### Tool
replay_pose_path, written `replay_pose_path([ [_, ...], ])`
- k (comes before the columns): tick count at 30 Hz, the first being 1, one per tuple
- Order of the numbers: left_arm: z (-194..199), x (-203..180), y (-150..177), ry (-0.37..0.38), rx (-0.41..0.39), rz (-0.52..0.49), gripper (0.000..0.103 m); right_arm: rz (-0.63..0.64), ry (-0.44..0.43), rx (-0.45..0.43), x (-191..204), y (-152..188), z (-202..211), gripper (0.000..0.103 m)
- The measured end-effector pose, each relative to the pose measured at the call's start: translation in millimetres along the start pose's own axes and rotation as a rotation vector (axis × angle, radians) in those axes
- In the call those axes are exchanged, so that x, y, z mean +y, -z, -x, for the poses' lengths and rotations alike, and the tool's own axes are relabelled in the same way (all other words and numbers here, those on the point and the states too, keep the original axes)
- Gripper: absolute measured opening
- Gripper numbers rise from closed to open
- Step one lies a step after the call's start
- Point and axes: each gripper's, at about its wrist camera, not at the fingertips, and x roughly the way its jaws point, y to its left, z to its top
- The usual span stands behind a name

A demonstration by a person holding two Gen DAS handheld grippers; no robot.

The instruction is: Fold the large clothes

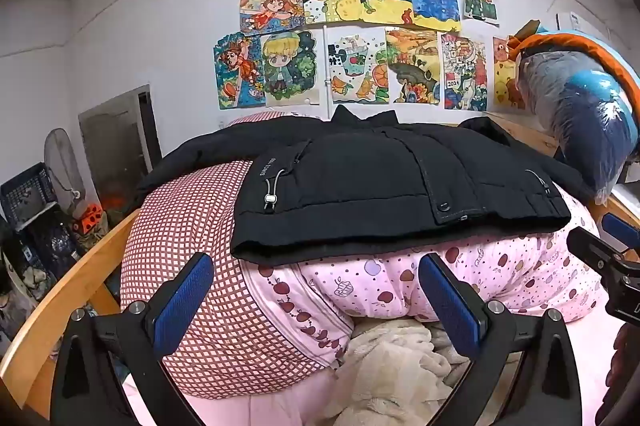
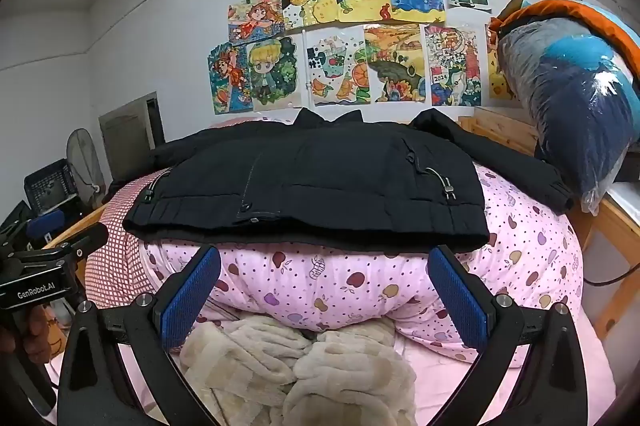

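**A:** Status? Where's the garment?

**B:** Black padded jacket [image 1: 360, 186] lies front-up, closed, on top of a bunched pink fruit-print quilt [image 2: 360, 286] on the bed. Collar toward the far wall edge, hem toward the near edge. Sleeves spread out to both sides. Looks laid out flat as the start shape for folding; no fold made yet, as far as I can judge.

**A:** Tongs?

**B:** Left tongs [image 1: 320, 298] wide open, nothing between the pads. Right tongs [image 2: 324, 290] same, wide open, empty. Both hang short of the hem, not touching the jacket.

**A:** Pose?

**B:** Both held level, pointing along the bed toward the wall, side by side. Left one sits nearer the hem's left corner, right one nearer its right corner. In the left view the right unit shows at the right border; in the right view the left unit shows at the left border.

**A:** Reason for that spacing?

**B:** My guess: one tongs per side, so each can take a sleeve or hem corner.

**A:** Risks?

**B:** Quilt is a soft hump, so the jacket may slide. Far sleeve ends probably drape off the hump; can't see clearly. Cream fleece blanket [image 2: 320, 366] lies at the near edge, under the tongs.
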Motion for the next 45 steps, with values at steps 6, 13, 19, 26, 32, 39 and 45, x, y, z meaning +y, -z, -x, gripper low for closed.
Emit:
replay_pose_path([
  [6,-2.7,2.0,-2.4,-0.001,-0.002,0.009,0.103,0.002,-0.003,-0.004,2.8,-1.0,2.0,0.102],
  [13,-0.2,-0.7,0.2,-0.003,-0.011,-0.001,0.103,0.003,-0.003,-0.005,-3.7,1.3,1.7,0.102],
  [19,0.4,-0.5,-0.1,-0.005,-0.012,-0.002,0.103,0.003,0.005,-0.003,-1.4,1.0,0.6,0.102],
  [26,-4.7,6.2,-1.2,-0.008,-0.01,0.004,0.103,0.004,0.006,-0.005,-1.9,1.4,0.2,0.102],
  [32,-4.6,6.7,-0.9,-0.008,-0.011,0.004,0.103,0.004,0.009,-0.005,-1.0,1.9,-0.3,0.102],
  [39,-3.2,10.2,-1.8,-0.009,-0.011,0.007,0.103,0.004,0.01,-0.005,1.2,2.2,-0.8,0.102],
  [45,-3.9,16.0,-3.7,-0.012,-0.011,0.01,0.103,0.004,0.012,-0.006,0.7,0.7,0.2,0.102],
])
